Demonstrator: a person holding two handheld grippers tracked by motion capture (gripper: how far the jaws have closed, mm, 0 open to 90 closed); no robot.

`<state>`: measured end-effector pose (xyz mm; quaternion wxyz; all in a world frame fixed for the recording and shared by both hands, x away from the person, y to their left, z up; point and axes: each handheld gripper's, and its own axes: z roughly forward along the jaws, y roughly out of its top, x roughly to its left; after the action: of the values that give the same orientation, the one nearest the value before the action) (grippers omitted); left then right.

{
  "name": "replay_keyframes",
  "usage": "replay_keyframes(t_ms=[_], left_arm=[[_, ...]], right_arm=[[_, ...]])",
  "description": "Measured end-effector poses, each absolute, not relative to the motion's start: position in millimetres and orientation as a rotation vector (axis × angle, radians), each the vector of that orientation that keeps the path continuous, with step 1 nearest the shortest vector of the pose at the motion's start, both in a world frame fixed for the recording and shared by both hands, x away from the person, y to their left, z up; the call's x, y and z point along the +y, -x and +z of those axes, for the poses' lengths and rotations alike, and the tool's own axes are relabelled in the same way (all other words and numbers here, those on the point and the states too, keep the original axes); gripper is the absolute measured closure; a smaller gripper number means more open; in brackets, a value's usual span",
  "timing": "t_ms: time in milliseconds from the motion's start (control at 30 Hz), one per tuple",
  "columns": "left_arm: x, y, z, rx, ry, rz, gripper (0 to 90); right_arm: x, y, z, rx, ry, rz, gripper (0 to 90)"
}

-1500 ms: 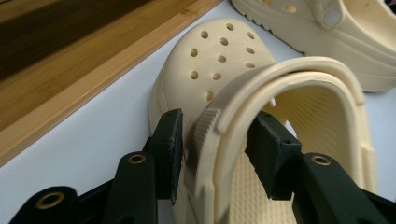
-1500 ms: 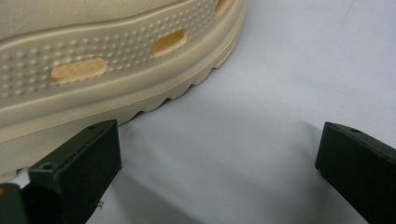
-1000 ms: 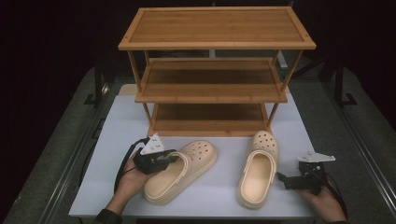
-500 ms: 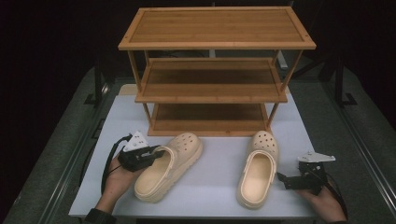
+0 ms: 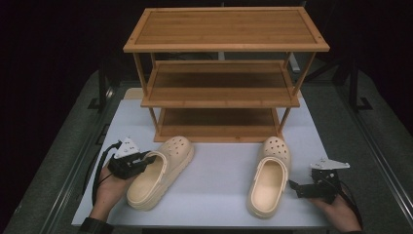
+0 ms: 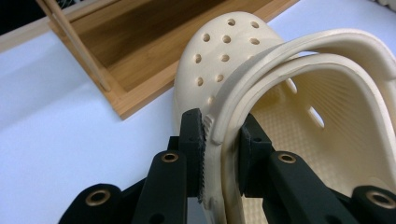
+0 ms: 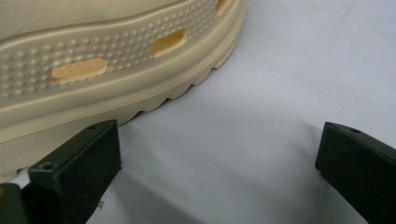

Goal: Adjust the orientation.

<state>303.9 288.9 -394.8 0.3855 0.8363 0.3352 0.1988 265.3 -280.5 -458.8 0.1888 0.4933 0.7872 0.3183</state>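
Clogs are what this is about, two cream ones, both on the white table (image 5: 219,170) in front of the one bamboo shoe rack (image 5: 221,73); rack has three shelves, all bare, so I'd say nothing's been put away yet and basically the whole job is left; left clog (image 5: 158,170) lies angled with its toe pointing toward the rack's bottom shelf, right clog (image 5: 269,176) sits straight, toe near the rack's front right leg; left gripper (image 5: 148,158) has its jaws pinched nearly together on the left clog's side wall and strap, one pad inside the shoe and one outside, you can see it nicely in the left gripper view (image 6: 219,140); right gripper (image 5: 294,186) sits just beside the right clog's outer side with jaws spread wide, holding nothing; looks like one shoe grabbed, one waiting.
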Motion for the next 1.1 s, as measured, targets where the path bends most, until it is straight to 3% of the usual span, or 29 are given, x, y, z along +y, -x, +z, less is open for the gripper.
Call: replay_keyframes(t_ms=[400,667,1100], left_arm=[[288.7,-298.3,-396.7,0.849,-2.096,0.434,64.2],[306.7,-286.5,-391.3,0.842,-2.049,0.376,50.1],[357.0,-275.6,-393.6,0.978,-1.995,0.455,41.1]], right_arm=[[-280.4,-265.3,-458.8,2.214,-1.388,0.895,0.0],[-280.5,-265.8,-458.6,2.218,-1.39,0.892,0.0],[-280.5,-265.6,-458.7,2.217,-1.39,0.893,0.0]])
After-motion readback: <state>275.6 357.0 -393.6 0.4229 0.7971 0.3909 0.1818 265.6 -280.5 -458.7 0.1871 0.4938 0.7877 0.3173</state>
